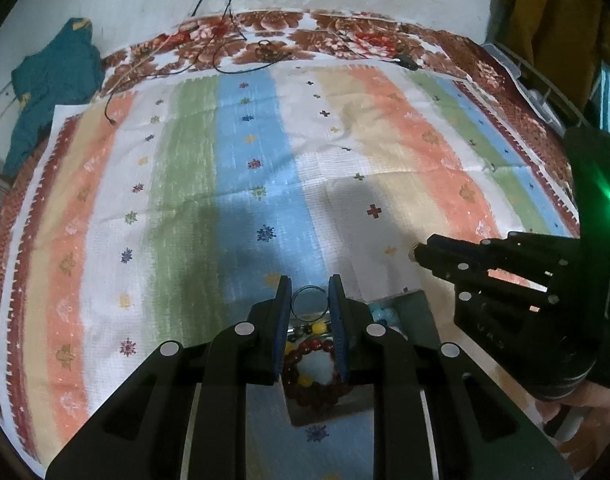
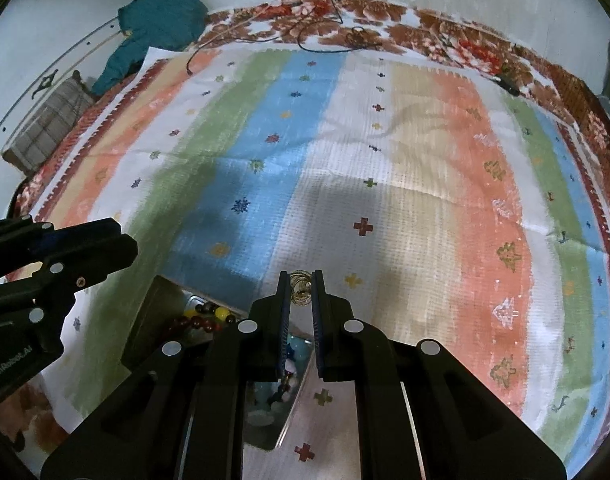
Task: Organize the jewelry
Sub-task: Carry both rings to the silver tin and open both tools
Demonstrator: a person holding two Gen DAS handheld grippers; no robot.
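Holding is observed in both claws. The left claw is nearly closed, its blue pads pinching a clear ring-shaped bangle at its rim; the bangle's plane faces the camera, its axis running along the fingers. The right claw is closed narrower on a small coiled gold-coloured wire piece, which cannot be identified further.

Both items are held clear above a shallow metal tray resting on a striped pastel woven cloth spread over a red floral bed cover. In the tray are noted a dark red beaded bracelet with yellow beads and some pale blue beads.

Key relation: in the left wrist view the tray lies at 6 o'clock from the left claw tips, directly beneath and behind them. In the right wrist view it lies at 7 o'clock from the right claw tips, its long axis running from 11 to 5 o'clock. The right claw is seen at 3 o'clock in the left view, just beside the tray's far corner.

Judgement: open cloth lies at 12 o'clock of both claws; sorting onto it appears likely. The left claw is judged nearer the tray centre. Risk: the thin bangle could slip from the edge pinch.
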